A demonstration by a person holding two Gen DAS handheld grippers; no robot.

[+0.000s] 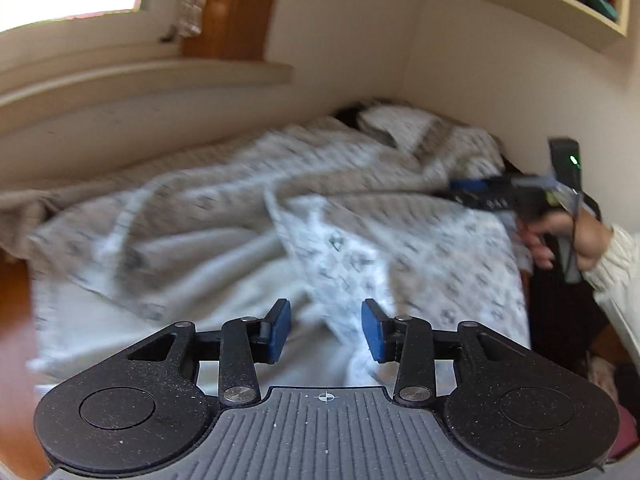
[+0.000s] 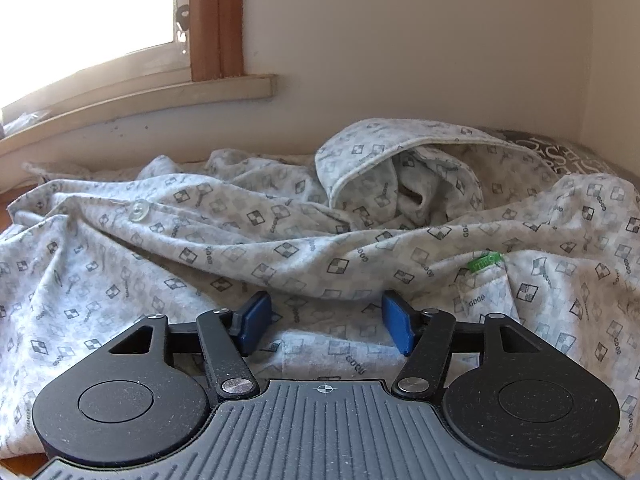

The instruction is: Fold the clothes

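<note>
Right claw [image 2: 326, 330], pads apart, hovers over rumpled shirt [image 2: 280, 240].

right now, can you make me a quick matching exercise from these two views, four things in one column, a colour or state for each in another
Things:
1. left tongs
2. label on the shirt
3. button
4. window frame

Colour or state:
a. green
b. brown wood
c. open, holding nothing
d. clear, pale

Pairs: 1-c, 2-a, 3-d, 4-b
</note>
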